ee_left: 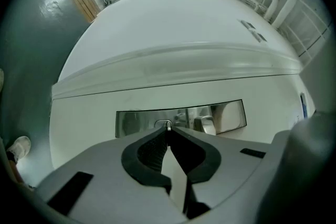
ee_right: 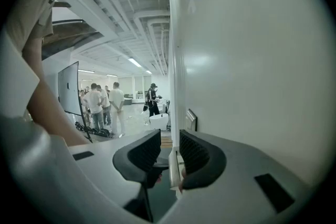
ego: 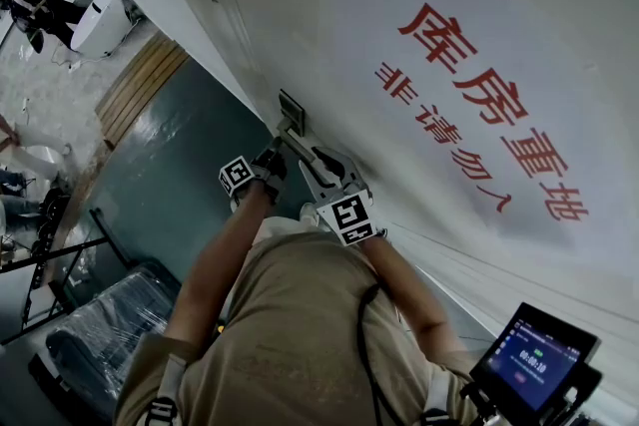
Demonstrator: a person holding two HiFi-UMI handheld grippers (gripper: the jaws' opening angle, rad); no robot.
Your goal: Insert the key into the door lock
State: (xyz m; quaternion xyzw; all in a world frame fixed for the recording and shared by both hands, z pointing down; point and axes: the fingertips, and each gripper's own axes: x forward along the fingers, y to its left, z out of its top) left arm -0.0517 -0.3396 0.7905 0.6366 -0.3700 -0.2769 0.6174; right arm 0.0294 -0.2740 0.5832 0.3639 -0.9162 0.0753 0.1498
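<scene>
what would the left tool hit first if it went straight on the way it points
The metal lock plate on the door, roughly at its keyhole; the key tip in the left tool looks almost there.

Left tongs clamp a key, tip at the steel lock plate

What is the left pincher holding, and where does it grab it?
The left gripper holds a key by its back end, which is hidden in the jaws. Only the tip pokes out.
</scene>
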